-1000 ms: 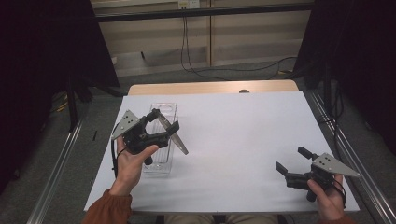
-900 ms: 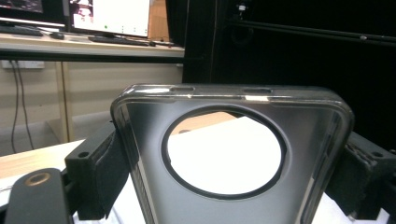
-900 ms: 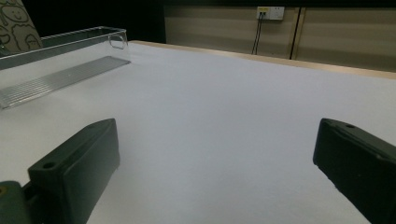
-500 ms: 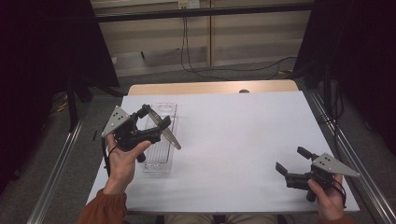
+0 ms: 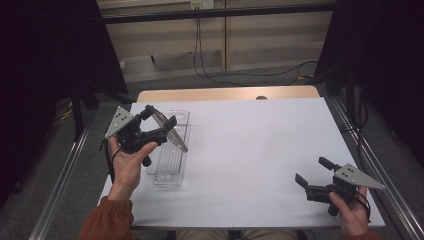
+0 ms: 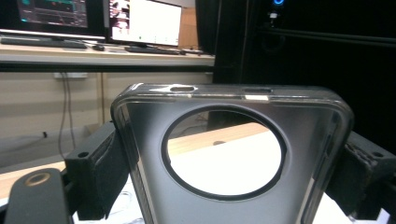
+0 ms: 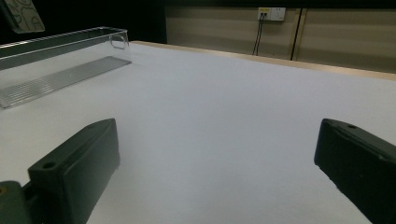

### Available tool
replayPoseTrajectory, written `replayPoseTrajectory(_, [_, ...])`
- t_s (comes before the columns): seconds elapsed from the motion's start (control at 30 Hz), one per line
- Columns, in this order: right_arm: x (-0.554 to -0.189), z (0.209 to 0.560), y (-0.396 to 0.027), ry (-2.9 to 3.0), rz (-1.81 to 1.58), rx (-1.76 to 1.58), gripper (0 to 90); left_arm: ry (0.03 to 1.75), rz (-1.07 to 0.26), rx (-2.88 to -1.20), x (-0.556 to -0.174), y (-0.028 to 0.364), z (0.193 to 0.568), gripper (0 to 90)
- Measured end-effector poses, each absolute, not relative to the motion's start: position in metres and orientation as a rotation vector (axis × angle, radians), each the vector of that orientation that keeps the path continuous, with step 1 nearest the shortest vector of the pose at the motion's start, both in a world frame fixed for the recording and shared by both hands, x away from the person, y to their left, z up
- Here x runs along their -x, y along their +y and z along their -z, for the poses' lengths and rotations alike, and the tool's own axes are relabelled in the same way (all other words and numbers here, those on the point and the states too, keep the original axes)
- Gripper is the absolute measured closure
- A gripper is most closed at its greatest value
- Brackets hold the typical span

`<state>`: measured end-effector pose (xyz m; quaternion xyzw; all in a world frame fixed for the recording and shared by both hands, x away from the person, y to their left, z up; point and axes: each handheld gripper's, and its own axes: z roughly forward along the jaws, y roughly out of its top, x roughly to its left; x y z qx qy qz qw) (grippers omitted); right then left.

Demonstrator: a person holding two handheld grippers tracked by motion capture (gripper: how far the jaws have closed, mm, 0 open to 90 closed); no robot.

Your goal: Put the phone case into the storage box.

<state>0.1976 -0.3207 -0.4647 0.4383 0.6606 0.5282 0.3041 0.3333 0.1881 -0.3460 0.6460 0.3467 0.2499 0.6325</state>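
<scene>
A clear phone case with a large round camera hole is clamped between my left gripper's two black pads. In the high view that phone case hangs tilted above a clear plastic tray at the table's left side. My right gripper rests low near the table's front right corner, held in a hand, jaws wide apart with nothing between them. The right gripper view shows its fingers over bare white table, with the clear tray far off to the left.
The table wears a white cover, with a wooden edge at the back. Metal rails run along both sides. Cables hang on the wall behind. Monitors and a keyboard sit on a desk beyond, in the left gripper view.
My left gripper has lifted the phone case up and back, away from the tray's front, and tilted it. The right gripper has stayed put.
</scene>
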Motion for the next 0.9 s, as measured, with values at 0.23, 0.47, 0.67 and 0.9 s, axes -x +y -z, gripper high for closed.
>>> replayPoseTrajectory(0.23, [-0.197, 0.465, -0.32, 1.751, -1.403, -1.16, 0.0, 0.819, -0.611, -1.472, -0.344, 0.19, 0.347, 12.6])
replayPoseTrajectory(0.47, [-0.198, 0.465, -0.321, 1.753, -1.404, -1.159, 0.0, 0.827, -0.643, -1.461, -0.35, 0.189, 0.35, 12.6])
replayPoseTrajectory(0.67, [-0.197, 0.464, -0.321, 1.754, -1.406, -1.148, 0.0, 0.849, -0.666, -1.44, -0.357, 0.192, 0.352, 12.5])
replayPoseTrajectory(0.9, [-0.197, 0.464, -0.321, 1.758, -1.406, -1.152, 0.0, 0.866, -0.704, -1.441, -0.366, 0.196, 0.353, 12.5])
